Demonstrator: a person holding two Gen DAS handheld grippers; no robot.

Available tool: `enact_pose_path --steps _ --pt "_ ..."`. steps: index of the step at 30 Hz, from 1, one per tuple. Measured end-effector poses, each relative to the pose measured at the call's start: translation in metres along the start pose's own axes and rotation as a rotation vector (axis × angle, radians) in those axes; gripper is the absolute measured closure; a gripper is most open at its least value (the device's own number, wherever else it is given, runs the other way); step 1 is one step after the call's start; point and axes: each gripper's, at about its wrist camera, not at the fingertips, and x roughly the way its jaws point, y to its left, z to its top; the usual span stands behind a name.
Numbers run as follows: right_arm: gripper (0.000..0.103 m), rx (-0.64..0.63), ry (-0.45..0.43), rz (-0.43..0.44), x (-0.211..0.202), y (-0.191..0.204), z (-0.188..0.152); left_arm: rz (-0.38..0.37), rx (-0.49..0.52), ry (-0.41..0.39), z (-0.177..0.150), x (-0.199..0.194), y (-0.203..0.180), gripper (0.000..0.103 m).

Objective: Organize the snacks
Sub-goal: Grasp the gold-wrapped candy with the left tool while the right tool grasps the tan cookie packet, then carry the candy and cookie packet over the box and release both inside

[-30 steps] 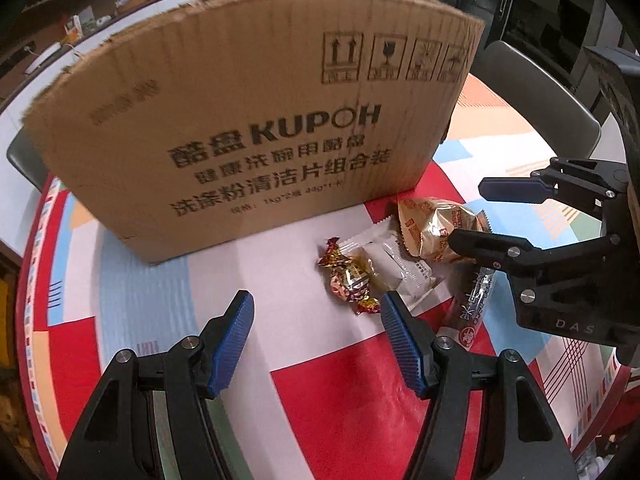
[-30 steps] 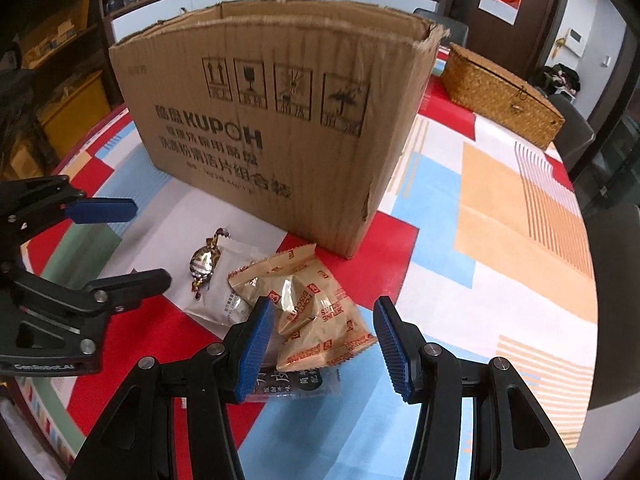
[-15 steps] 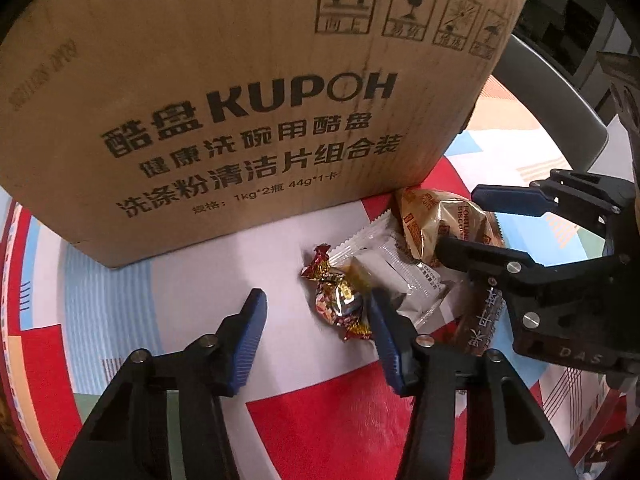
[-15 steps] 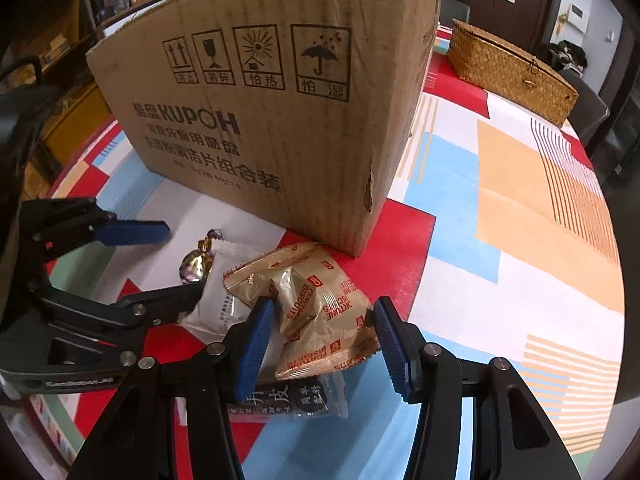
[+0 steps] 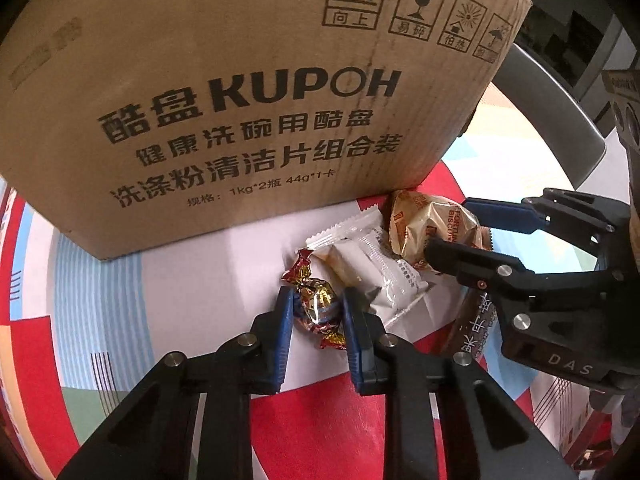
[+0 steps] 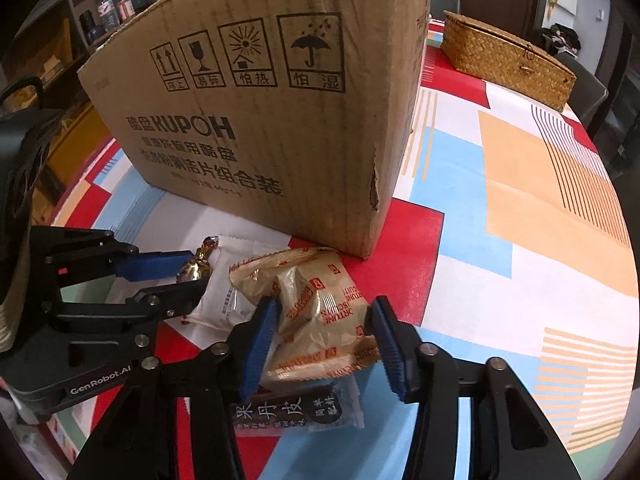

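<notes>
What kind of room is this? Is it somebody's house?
Probably a home dining area: a table with a colourful patterned cloth, a grey chair pulled up to it, a woven basket, and shelves with bottles behind.

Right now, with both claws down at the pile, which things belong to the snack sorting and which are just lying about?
Job:
- foil candy, gripped by left claw
- biscuit packet, between right claw pads
- white packet
- dark fruit-leather bar
- cardboard box, probably the destination

Lying about:
- wicker basket
- shelf bottles
- tablecloth
</notes>
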Motion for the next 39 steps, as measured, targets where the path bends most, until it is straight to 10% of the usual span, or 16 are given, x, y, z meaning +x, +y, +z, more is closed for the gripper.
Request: enact_pose_path --steps 24,39 --pt "0.06 0.066 -0.206 -0.064 -0.082 0.026 -0.019 -0.029 0.028 -0.247 -0.036 -0.115 -0.014 0.079" --pt "0.06 0.068 -0.386 -0.076 -0.137 0.039 0.003 0.015 0.067 -0.449 -0.005 -0.175 -0.013 0.079"
